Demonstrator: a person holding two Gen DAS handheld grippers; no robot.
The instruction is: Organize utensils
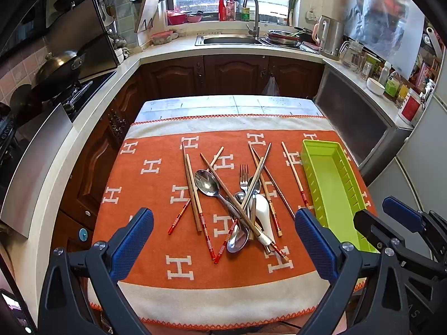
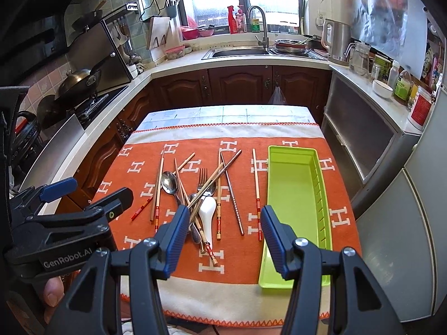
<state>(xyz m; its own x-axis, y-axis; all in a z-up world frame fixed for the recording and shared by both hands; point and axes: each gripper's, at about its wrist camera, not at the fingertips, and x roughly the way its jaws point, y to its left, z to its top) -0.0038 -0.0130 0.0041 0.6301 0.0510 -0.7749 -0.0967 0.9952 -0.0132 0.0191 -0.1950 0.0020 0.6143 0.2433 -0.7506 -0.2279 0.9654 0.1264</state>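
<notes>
Both your tools are apart and hold nothing, above the near edge of the bench.

Your left tool has its blue pads wide apart, and the heap of utensils lies just ahead of it, between the two fingers as its camera sees it. In this heap the wooden chopsticks, a big steel spoon, a fork and a white ceramic spoon cross over each other on the orange cloth. Your right tool is also apart, with less gap. The green tray is ahead of it and a little to its right, and nothing lies in the tray. One single chopstick lies between the heap and the tray, just beside the tray's left wall.
</notes>
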